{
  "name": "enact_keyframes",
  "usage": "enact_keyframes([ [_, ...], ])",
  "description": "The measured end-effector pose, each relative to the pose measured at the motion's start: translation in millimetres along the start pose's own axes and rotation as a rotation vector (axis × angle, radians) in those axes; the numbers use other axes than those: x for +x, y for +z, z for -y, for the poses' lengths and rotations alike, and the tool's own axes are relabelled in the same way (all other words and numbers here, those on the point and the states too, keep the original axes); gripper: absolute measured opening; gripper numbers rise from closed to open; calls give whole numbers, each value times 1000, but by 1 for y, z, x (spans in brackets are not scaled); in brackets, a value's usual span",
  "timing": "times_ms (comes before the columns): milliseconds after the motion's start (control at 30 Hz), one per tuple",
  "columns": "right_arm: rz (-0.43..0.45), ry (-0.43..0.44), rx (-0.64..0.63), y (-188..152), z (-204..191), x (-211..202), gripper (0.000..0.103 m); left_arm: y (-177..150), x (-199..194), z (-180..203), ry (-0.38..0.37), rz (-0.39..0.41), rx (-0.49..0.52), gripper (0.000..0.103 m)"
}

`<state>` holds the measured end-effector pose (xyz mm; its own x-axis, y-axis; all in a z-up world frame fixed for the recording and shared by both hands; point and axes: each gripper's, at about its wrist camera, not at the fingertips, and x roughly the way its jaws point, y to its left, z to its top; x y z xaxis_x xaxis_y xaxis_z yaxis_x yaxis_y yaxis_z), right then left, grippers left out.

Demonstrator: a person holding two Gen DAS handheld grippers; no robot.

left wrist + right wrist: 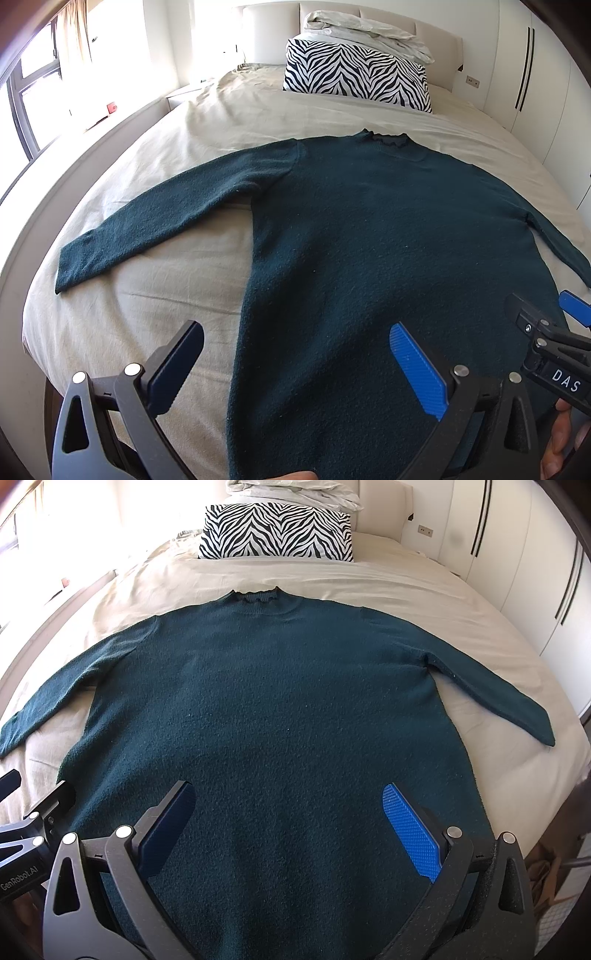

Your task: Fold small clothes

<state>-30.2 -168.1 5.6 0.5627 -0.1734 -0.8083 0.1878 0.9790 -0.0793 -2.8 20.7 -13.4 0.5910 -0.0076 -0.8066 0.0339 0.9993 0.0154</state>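
Sweater [369, 229], dark green and long-sleeved, lies flat on a bed [207, 122] with its collar toward the headboard. From our left wrist view, our left gripper [295, 363] hangs above the sweater's lower left side, its jaws spread wide and holding nothing. The left sleeve [155, 218] stretches out toward the left edge of the bed, its cuff stopping short of that edge. A zebra pillow [354, 74] and bundled white bedding [365, 31] sit at the head end, well apart from the collar. At the lower right corner of this view we see part of our right gripper.

From our right wrist view, our right gripper [291, 823] hovers over the lower middle of the sweater, jaws likewise apart and empty. The right sleeve [491, 694] angles out toward the right edge of the bed, with bare sheet around it.

We judge that folding has not begun: the garment is spread out and smoothed. The next move likely calls for each gripper to pinch a sleeve or side edge and bring it across the body. Bare sheet on both sides and beyond the collar gives room.
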Motion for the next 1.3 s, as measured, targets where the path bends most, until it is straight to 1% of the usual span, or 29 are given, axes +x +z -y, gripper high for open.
enact_keyframes([
  [767, -7, -3, -9, 2, -4, 3, 103, 1, 0, -1, 14, 4, -1, 103],
  [933, 19, 32, 36, 4, 6, 1, 103, 4, -2, 5, 23, 14, 21, 103],
  [1000, 64, 70, 106, 9, 30, -4, 103, 5, -2, 8, 15, 25, 30, 103],
  [1067, 113, 111, 187, 14, 61, -8, 103, 9, 1, 6, -25, 17, 19, 103],
  [1167, 178, 138, 384, 20, 139, -10, 103, 18, 11, -3, -136, -13, -60, 103],
  [1200, 194, 146, 479, 19, 176, -7, 103, 21, 15, -5, -151, -16, -80, 103],
  [1267, 207, 157, 641, 13, 234, 3, 103, 29, 22, -4, -154, -5, -91, 103],
  [1300, 225, 177, 759, 5, 274, 10, 103, 32, 24, -3, -163, 4, -89, 103],
])
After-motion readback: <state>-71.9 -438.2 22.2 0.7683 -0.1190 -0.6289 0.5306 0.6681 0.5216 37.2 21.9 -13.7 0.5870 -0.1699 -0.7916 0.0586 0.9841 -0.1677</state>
